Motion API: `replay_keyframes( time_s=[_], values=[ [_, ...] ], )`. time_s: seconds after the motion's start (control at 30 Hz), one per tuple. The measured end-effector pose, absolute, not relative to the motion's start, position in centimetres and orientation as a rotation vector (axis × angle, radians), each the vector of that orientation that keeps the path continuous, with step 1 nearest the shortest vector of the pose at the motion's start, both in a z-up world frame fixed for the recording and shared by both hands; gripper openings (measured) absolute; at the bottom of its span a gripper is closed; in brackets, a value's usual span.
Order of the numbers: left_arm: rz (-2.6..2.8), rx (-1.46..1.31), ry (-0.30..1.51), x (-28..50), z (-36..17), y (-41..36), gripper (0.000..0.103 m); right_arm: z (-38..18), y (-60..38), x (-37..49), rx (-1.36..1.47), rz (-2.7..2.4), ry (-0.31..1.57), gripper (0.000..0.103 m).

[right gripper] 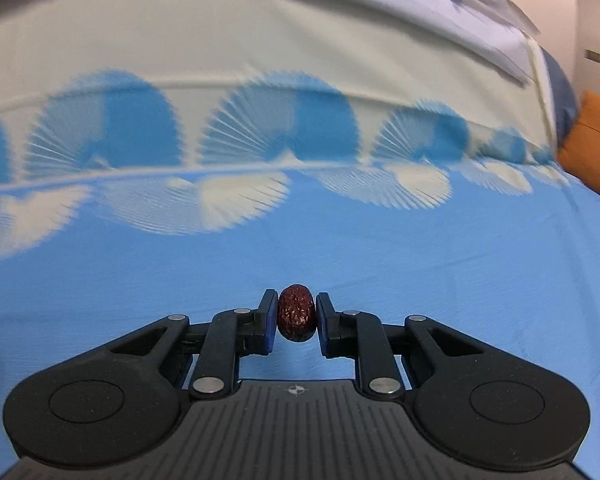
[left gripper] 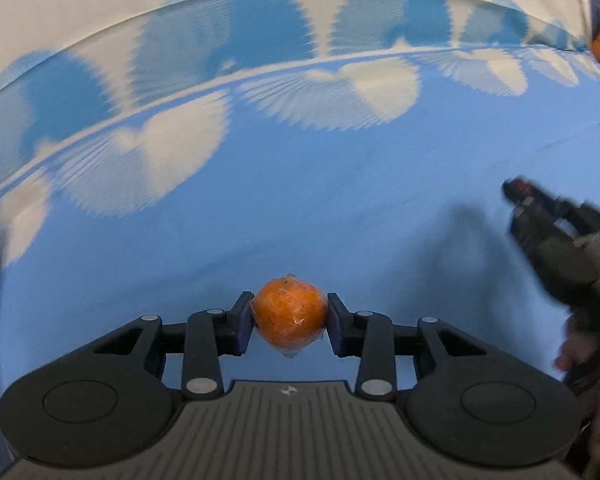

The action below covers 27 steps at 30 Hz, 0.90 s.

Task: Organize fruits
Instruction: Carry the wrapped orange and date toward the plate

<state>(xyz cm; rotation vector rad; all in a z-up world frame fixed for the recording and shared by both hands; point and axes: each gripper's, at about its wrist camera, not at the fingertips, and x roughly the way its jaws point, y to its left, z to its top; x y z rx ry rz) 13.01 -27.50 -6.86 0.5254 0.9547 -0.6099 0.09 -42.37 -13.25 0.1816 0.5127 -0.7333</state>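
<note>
above the blue sheet [left gripper: 340, 208] — both tools carrying fruit

the left tool [left gripper: 289, 322] tilts steeply down, pads clamped on a plastic-wrapped orange [left gripper: 289, 317]; the right tool [right gripper: 297, 322] points shallower, pinching a wrinkled red date [right gripper: 296, 319]. open blue cloth spreads all around — fan-patterned border ahead, an orange cushion [right gripper: 596, 152] at the far right edge.
</note>
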Motion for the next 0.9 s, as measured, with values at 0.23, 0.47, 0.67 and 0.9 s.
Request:
replay_keyframes(
  time_s=[0.23,0.47,0.67,0.9],
  values=[
    [-0.477,0.499,1.004,7.2,-3.7,-15.5,0.041,-7.2,-30.7,-8.0,0.256,-0.439,0.553,0.021],
    [-0.423,0.468,1.046,0.7,-2.6,-5.8,0.042,-4.2,-20.8,-13.5,0.279,-0.217,0.638,0.021],
    [-0.376,0.441,1.004,-3.2,-2.1,-0.2,0.042,-1.9,-14.3,-15.2,0.149,-0.098,0.624,0.021],
    [-0.362,0.343,0.971,-4.7,-0.7,3.0,0.042,-0.6,-10.6,-16.6,0.056,-0.053,0.618,0.021]
  ],
)
